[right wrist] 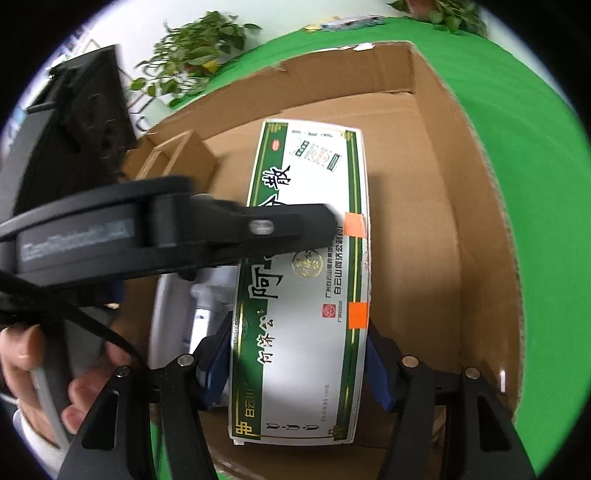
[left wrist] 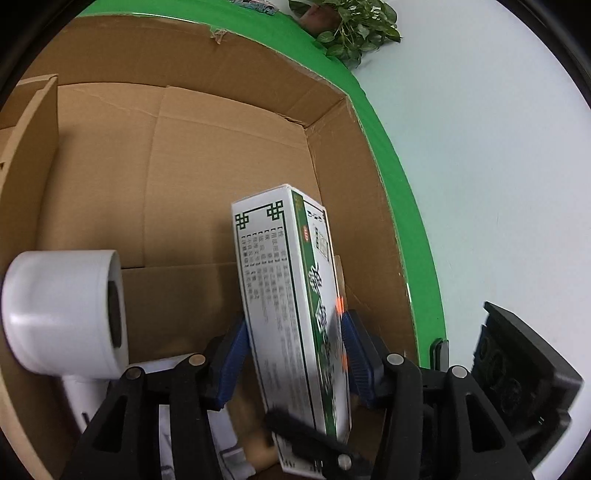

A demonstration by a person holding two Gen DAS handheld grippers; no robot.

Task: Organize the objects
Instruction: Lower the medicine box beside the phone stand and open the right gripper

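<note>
Box [right wrist: 303, 280], white and green, sits mid-frame in both views, over the open carton [right wrist: 443, 206]. Both grippers are on it at once: the left gripper [left wrist: 293, 354] pinches its narrow sides between blue pads [left wrist: 231, 363], and the right gripper [right wrist: 299, 363] clamps its wider face low in the frame. A white hairdryer [left wrist: 62, 310] lies at lower left inside the carton. Green cloth [left wrist: 410, 236] runs along the carton's right rim, with a plant [left wrist: 354, 26] at the top.

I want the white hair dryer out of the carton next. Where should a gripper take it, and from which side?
Grip the hair dryer by its handle, probably from above through the cardboard box's open top. The handle is slimmer than the wide round barrel, which looks too broad for the fingers. The medicine box stands apart, to its right.
</note>
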